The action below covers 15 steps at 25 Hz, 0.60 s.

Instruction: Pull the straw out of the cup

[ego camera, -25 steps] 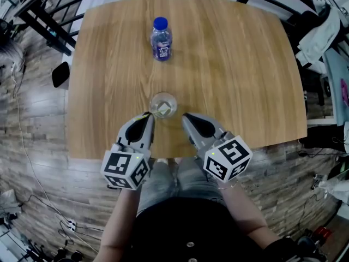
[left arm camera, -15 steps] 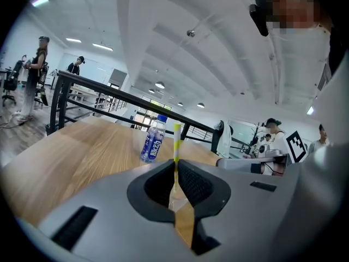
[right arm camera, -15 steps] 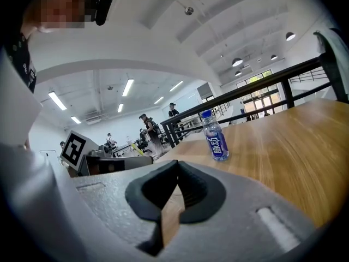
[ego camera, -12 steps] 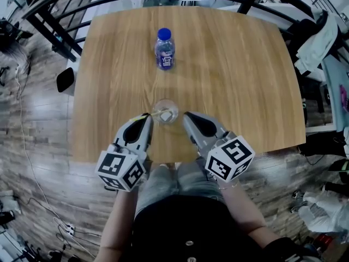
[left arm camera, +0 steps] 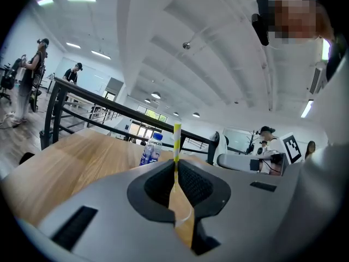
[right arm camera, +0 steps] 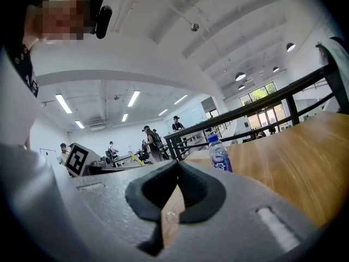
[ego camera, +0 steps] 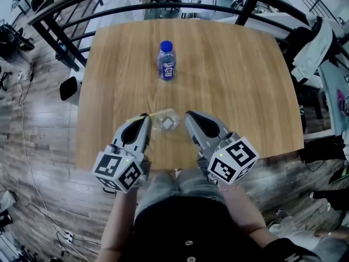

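Note:
A clear plastic cup (ego camera: 168,123) stands near the front edge of the wooden table (ego camera: 234,81). A yellow-and-white striped straw (ego camera: 153,113) slants from over the cup's rim to my left gripper (ego camera: 145,117). In the left gripper view the straw (left arm camera: 176,141) rises upright past the jaw tips, and my left gripper (left arm camera: 176,165) is shut on it. Whether its lower end sits in the cup is hidden. My right gripper (ego camera: 189,115) is just right of the cup, shut with nothing in it. The cup's rim (right arm camera: 170,216) shows through the gap below my right gripper (right arm camera: 177,165).
A blue-capped water bottle (ego camera: 167,61) stands upright at the table's far middle. It also shows beyond the jaws as a bottle (left arm camera: 150,149) and a bottle (right arm camera: 219,154). A black railing (ego camera: 163,7) runs behind the table. Clothes hang at the right (ego camera: 313,42).
The straw now shows slanting from the cup toward the left gripper's tip. Both grippers keep flanking the cup, while the head view has shifted slightly.

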Each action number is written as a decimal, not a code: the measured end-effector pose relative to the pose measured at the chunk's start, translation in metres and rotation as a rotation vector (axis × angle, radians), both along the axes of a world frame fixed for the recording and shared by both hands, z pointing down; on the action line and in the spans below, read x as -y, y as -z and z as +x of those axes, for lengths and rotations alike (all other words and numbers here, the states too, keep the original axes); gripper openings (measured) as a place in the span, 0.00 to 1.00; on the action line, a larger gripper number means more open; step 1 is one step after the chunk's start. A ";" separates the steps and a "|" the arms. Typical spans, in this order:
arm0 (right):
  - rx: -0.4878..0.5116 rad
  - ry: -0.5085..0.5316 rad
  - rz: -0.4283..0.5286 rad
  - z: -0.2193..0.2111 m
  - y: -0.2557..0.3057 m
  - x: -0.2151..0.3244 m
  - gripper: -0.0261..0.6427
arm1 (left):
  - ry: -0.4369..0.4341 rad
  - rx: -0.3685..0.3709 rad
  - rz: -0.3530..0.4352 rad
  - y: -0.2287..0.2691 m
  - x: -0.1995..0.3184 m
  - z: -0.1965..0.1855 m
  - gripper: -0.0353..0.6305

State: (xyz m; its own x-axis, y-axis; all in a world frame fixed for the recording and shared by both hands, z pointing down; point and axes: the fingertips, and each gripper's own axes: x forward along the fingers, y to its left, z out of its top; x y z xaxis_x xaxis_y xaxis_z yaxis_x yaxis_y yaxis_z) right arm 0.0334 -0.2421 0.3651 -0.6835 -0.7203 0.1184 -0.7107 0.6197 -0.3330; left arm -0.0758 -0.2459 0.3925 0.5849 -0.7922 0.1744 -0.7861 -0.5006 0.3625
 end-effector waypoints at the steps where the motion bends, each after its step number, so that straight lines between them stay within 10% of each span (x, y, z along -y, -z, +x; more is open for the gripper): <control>1: 0.000 0.002 0.006 -0.001 0.002 0.001 0.04 | 0.000 -0.006 0.008 0.003 0.001 -0.001 0.10; 15: 0.013 -0.005 0.077 0.001 0.035 -0.001 0.04 | 0.030 -0.140 0.158 0.068 -0.001 -0.017 0.10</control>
State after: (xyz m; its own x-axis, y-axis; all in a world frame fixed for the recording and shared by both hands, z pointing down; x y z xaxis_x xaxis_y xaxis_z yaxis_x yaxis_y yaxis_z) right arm 0.0344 -0.2408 0.3303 -0.6808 -0.7306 0.0529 -0.7098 0.6402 -0.2937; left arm -0.0924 -0.2451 0.3241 0.5706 -0.8205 -0.0346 -0.7489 -0.5372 0.3879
